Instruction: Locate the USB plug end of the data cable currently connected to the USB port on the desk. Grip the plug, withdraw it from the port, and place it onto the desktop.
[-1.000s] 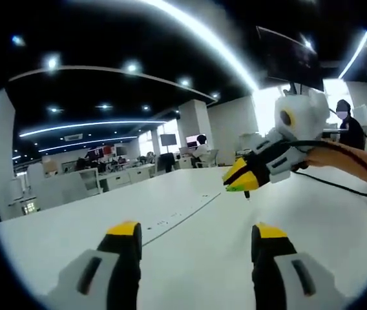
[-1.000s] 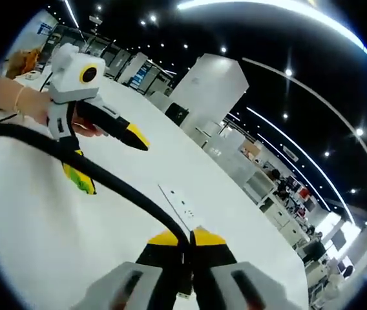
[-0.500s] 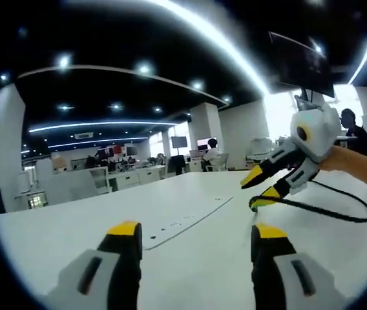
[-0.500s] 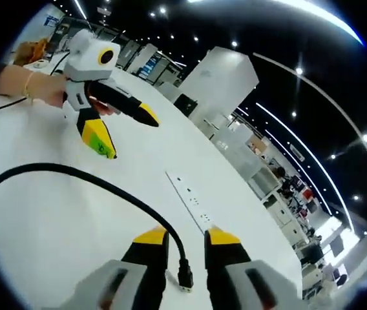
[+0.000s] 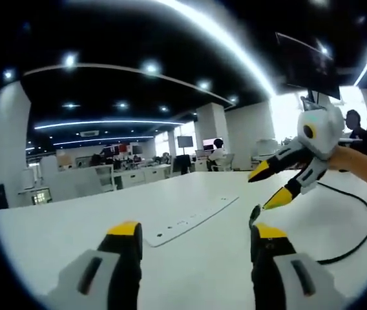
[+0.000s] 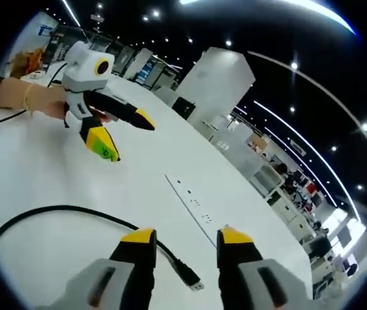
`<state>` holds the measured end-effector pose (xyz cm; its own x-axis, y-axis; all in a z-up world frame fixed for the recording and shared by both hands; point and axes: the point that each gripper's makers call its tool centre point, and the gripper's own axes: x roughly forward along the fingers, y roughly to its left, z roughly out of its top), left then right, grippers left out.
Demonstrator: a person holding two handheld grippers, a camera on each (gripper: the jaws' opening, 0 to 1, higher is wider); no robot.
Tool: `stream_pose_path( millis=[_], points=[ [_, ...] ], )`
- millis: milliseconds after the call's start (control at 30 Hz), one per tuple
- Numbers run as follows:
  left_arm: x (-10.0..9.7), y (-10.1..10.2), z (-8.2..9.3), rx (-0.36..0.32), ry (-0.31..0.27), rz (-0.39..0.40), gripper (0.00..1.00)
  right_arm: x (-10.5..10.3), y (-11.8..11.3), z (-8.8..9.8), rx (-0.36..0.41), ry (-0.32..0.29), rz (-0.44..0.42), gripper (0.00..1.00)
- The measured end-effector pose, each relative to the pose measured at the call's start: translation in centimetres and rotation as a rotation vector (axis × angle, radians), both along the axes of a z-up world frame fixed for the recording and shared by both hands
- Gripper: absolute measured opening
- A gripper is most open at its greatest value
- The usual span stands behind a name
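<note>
Open desktop (image 6: 54, 174) all round; only the loose cable (image 6: 73, 212) and flush port strip (image 6: 193, 205) lie across it

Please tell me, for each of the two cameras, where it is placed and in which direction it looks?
Left gripper view: rides on the left hand-held gripper, looks along its open jaws across the white desk to the port strip; the right hand-held gripper and a forearm enter from the right.
Right gripper view: rides on the right hand-held gripper, jaws open, looks down at the black cable's USB plug lying on the desk; the left hand-held gripper and a hand show upper left.
Shared: desk, port strip, cable, each other's gripper.
</note>
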<state>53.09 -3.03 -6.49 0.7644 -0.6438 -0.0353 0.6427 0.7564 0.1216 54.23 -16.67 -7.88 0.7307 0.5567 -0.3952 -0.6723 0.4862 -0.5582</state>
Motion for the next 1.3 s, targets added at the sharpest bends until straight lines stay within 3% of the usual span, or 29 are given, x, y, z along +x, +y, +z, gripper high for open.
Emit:
stream_pose_path(
  millis=[433, 633, 800, 1033, 1100, 1200, 1300],
  points=[
    [0.4, 0.4, -0.5, -0.013, 0.025, 0.034, 0.69, 1.3, -0.9, 1.1, 0.241, 0.038, -0.076, 0.5],
    [0.8, 1.0, -1.0, -0.024, 0.057, 0.074, 0.68, 2.6, -1.9, 2.7, 0.454, 0.092, -0.152, 0.5],
    [1.6, 1.8, -0.8, -0.049, 0.084, 0.116, 0.67, 3.6, -2.8, 4.4, 0.623, 0.086, -0.218, 0.48],
    [2.4, 3.2, 0.5, -0.09, 0.1, 0.181, 0.66, 4.6, -4.5, 4.5, 0.758, 0.093, -0.336, 0.47],
    [2.6, 3.9, 0.9, -0.117, 0.104, 0.21, 0.66, 5.4, -5.5, 4.4, 0.837, 0.105, -0.39, 0.47],
    [2.9, 4.9, 1.3, -0.155, 0.113, 0.255, 0.65, 5.5, -6.9, 4.4, 0.903, 0.087, -0.467, 0.48],
    [3.0, 5.9, 1.3, -0.185, 0.127, 0.301, 0.64, 5.6, -8.4, 4.7, 0.894, 0.012, -0.527, 0.48]
  ],
)
